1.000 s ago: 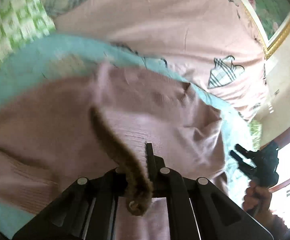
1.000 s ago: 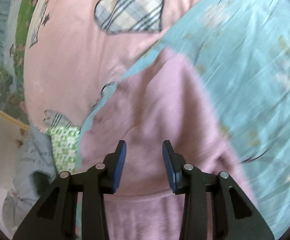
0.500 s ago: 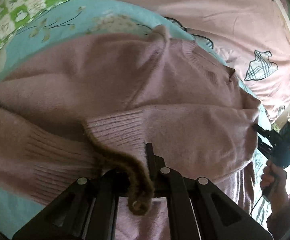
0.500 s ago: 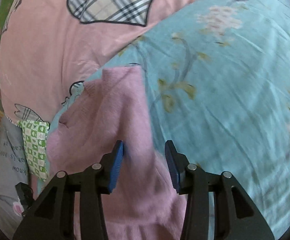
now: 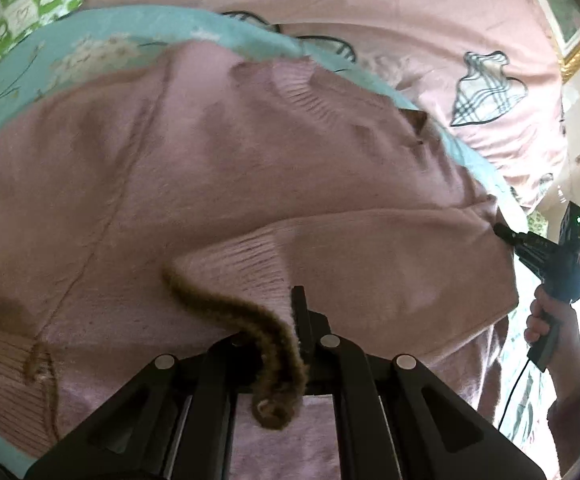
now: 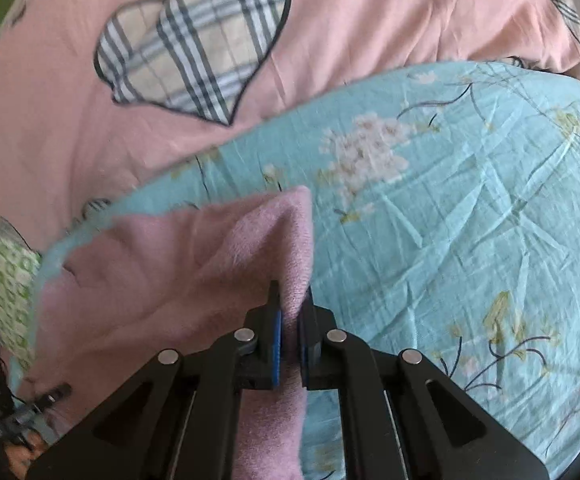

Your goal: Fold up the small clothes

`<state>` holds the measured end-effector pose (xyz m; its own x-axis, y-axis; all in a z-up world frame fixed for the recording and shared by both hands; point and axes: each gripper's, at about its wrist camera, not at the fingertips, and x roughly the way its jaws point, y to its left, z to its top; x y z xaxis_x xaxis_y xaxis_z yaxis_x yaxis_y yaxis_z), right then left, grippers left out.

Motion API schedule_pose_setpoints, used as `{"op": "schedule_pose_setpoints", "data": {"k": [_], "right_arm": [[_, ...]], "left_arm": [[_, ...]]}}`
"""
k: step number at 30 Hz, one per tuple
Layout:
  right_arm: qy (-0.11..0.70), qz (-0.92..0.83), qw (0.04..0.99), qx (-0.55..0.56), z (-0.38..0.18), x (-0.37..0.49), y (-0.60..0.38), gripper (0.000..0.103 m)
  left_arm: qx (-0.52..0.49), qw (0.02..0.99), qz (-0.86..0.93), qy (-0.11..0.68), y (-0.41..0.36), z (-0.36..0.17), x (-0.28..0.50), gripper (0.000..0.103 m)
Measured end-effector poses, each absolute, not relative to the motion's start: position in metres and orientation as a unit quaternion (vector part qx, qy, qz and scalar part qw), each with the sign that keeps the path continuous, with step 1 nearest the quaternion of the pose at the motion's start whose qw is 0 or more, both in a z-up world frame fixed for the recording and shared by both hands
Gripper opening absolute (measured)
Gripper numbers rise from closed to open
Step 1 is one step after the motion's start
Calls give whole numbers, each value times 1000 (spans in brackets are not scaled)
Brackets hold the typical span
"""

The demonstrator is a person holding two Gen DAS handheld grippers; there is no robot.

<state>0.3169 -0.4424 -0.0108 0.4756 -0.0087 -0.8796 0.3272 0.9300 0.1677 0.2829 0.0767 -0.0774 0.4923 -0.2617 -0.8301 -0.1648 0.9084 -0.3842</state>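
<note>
Grip: left gripper (image 5: 286,340) pinching pink sweater (image 5: 250,184) cuff; right gripper (image 6: 290,332) clamped on sweater edge.
Risk: knit slipping free, fold skewing.

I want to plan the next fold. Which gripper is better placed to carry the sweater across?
Probably the left gripper: it grips the pink sweater at its ribbed hem. The right gripper pinches only a far corner.

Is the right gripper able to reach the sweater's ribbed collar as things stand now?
Probably not yet: the right gripper is shut on a fold of the pink sweater, and the ribbed collar lies across the garment from it.
</note>
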Motion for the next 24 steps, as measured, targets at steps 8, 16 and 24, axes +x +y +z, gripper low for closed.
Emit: {"op": "schedule_pose_setpoints", "data": {"k": [8, 16, 24], "right_arm": [[513, -101, 834, 175, -25, 312, -445, 14], [486, -92, 847, 192, 12, 273, -405, 41], [523, -4, 826, 210, 4, 225, -327, 43]], "left_arm": [[-175, 840, -20, 514, 90, -77, 264, 18], [-189, 843, -1, 503, 109, -47, 211, 50], [-263, 820, 44, 506, 153, -42, 156, 63]]}}
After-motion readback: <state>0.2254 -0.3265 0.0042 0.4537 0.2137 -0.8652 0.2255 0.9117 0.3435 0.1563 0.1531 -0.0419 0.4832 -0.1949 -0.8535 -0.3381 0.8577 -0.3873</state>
